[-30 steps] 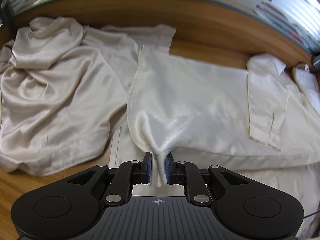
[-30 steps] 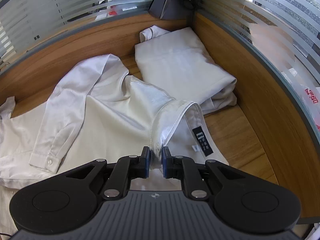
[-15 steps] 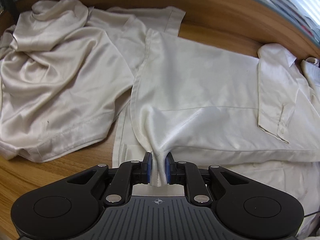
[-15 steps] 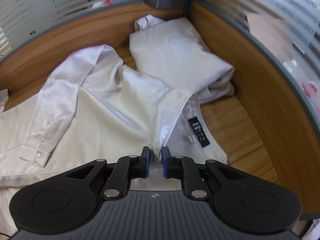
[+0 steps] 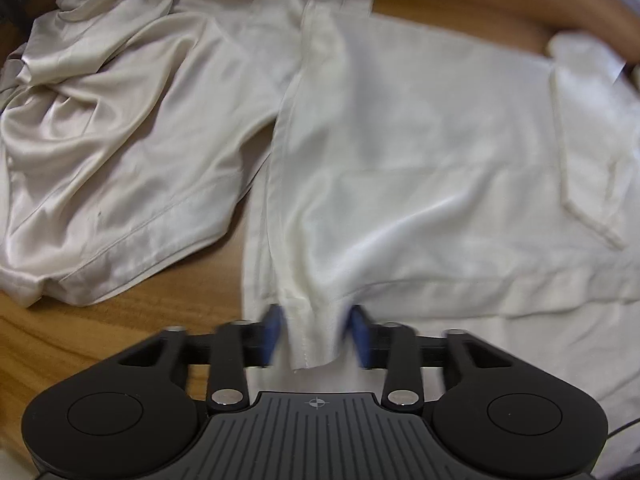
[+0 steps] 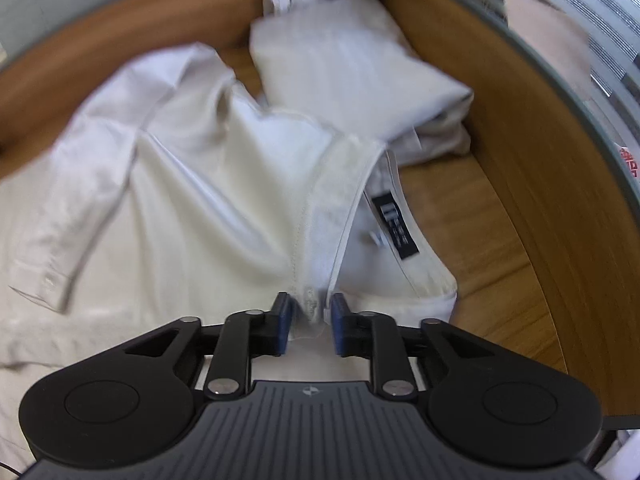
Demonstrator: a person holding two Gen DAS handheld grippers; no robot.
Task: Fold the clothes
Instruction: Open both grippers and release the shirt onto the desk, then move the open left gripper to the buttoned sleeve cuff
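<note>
Wooden desk [image 5: 120, 320] underneath; left gripper [image 5: 316, 330] and right gripper [image 6: 310, 320] jaws opening — white shirt [image 5: 400, 140] edge between them, unpinched; lift straight off so the fold stays flat.

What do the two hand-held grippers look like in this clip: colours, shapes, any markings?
Both match. The left hand-held gripper and right hand-held gripper have a matte black body with two round discs, a ribbed grey centre plate bearing a small crosshair mark, black linkage arms with silver pivot pins, and blue pads on the fingers. No hands or sleeves show.
</note>
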